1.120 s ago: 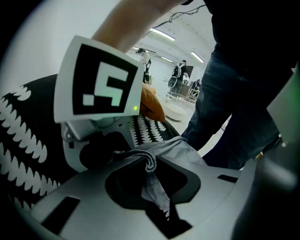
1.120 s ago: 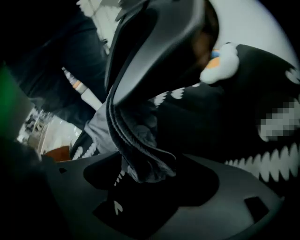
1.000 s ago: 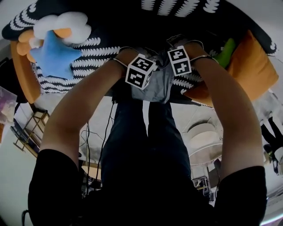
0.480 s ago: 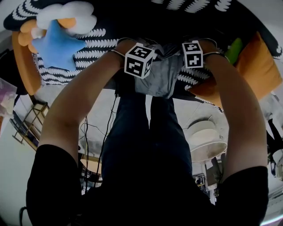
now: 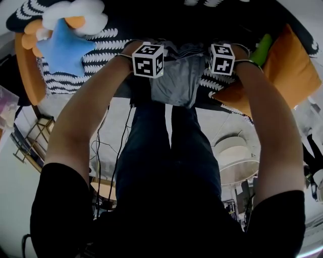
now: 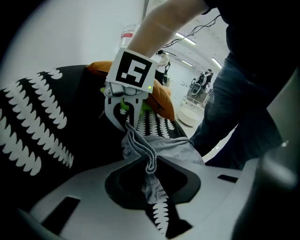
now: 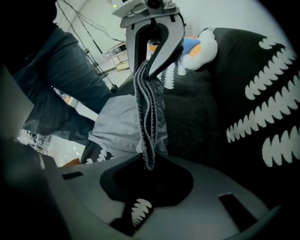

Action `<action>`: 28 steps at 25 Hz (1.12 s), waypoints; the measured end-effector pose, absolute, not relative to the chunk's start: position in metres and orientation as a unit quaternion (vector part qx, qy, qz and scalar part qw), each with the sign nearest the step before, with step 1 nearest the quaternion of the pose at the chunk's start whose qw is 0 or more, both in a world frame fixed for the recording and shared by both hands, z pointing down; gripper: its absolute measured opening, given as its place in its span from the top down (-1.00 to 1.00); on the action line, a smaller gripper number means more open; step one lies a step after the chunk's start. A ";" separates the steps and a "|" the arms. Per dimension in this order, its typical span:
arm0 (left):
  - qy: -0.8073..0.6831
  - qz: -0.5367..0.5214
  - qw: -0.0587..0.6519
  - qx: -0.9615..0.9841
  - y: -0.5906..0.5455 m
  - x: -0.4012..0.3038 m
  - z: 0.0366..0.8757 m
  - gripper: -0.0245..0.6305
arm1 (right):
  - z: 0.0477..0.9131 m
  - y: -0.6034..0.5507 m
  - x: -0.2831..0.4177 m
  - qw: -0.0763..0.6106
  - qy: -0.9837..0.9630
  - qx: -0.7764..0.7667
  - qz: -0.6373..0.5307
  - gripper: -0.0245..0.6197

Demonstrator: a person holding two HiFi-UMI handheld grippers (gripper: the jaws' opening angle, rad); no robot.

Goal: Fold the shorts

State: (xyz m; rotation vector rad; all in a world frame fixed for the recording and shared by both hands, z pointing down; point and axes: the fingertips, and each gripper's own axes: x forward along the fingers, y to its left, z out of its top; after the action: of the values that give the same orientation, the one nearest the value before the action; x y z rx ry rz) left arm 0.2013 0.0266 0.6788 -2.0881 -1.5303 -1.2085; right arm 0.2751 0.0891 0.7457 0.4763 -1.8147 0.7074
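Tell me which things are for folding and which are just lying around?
For the job: grey shorts; left gripper, gripping their waistband; right gripper, whose jaws have just been closing on it too.
Just lying about: blue star toy; white cloud toy; orange cushion; patterned blanket.

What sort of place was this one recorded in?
Probably a lab or workshop with a mock bedroom corner: a black-and-white patterned cover with orange cushions and a blue star plush, but also loose cables and strip ceiling lights.
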 end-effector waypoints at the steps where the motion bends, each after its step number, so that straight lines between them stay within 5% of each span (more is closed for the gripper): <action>1: -0.524 -0.423 0.136 -0.726 0.027 0.199 0.679 0.67 | 0.743 0.088 0.275 0.539 -0.761 0.211 0.293 0.75; 12: -0.442 -0.458 0.083 -0.767 0.068 0.156 0.667 0.67 | 0.713 0.146 0.226 0.527 -0.761 0.248 0.286 0.78; 28: -0.455 -0.460 0.104 -0.755 0.094 0.042 0.696 0.67 | 0.736 0.188 0.100 0.514 -0.735 0.312 0.314 0.78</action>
State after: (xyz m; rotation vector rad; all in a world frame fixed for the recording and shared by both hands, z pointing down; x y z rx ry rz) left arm 0.0424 0.0941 0.6960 -2.2279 -1.3411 -1.3574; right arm 0.1002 0.1879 0.7356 0.7496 -1.7659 0.7540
